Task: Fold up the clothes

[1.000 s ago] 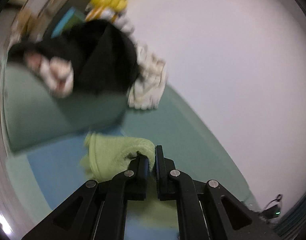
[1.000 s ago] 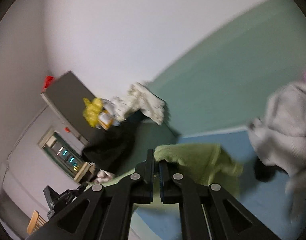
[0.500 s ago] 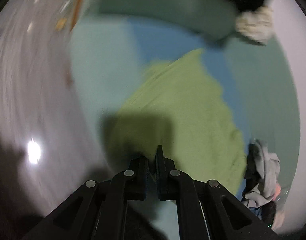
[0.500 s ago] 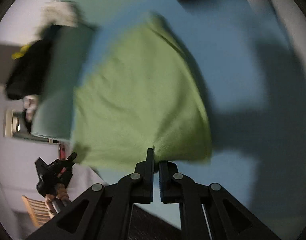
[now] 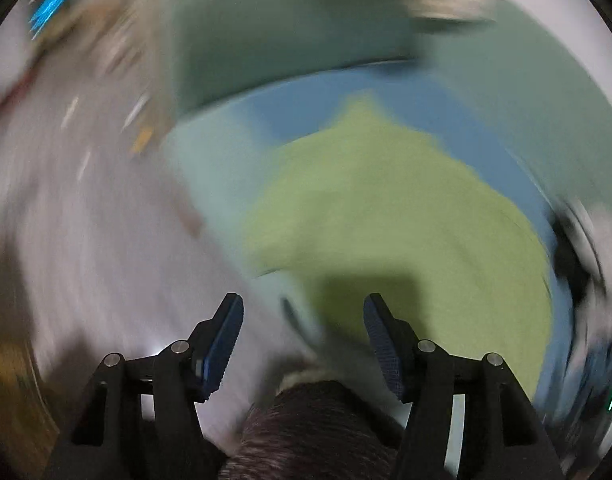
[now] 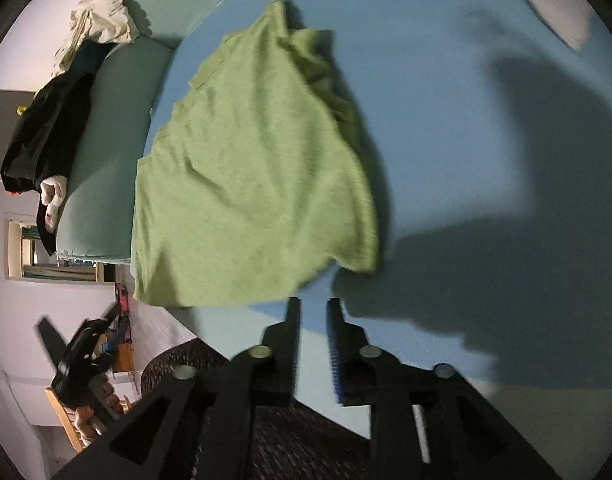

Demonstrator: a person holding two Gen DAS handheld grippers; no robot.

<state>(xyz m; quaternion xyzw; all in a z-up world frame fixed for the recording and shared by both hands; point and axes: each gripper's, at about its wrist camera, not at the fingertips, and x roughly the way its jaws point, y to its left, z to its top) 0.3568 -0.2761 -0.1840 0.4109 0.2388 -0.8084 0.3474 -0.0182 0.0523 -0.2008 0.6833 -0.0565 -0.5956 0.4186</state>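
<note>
A green garment [image 6: 250,172] lies spread, partly rumpled, on the blue bed sheet [image 6: 445,120]. It also shows, blurred, in the left wrist view [image 5: 405,232]. My left gripper [image 5: 302,312] is open and empty, just short of the garment's near edge. My right gripper [image 6: 313,304] is open with a narrow gap, empty, just below the garment's lower hem. The left gripper also appears in the right wrist view [image 6: 82,356] at the lower left, off the bed's side.
A teal pillow [image 6: 110,132] lies left of the garment with black clothing [image 6: 46,128] and a cream garment [image 6: 102,20] piled on it. A grey garment [image 6: 553,4] lies at the sheet's upper right. A wooden chair [image 6: 66,416] stands beside the bed.
Both grippers were shut on the green garment, spread it down onto the sheet, and have now opened and let it go. The left view is still swinging.
</note>
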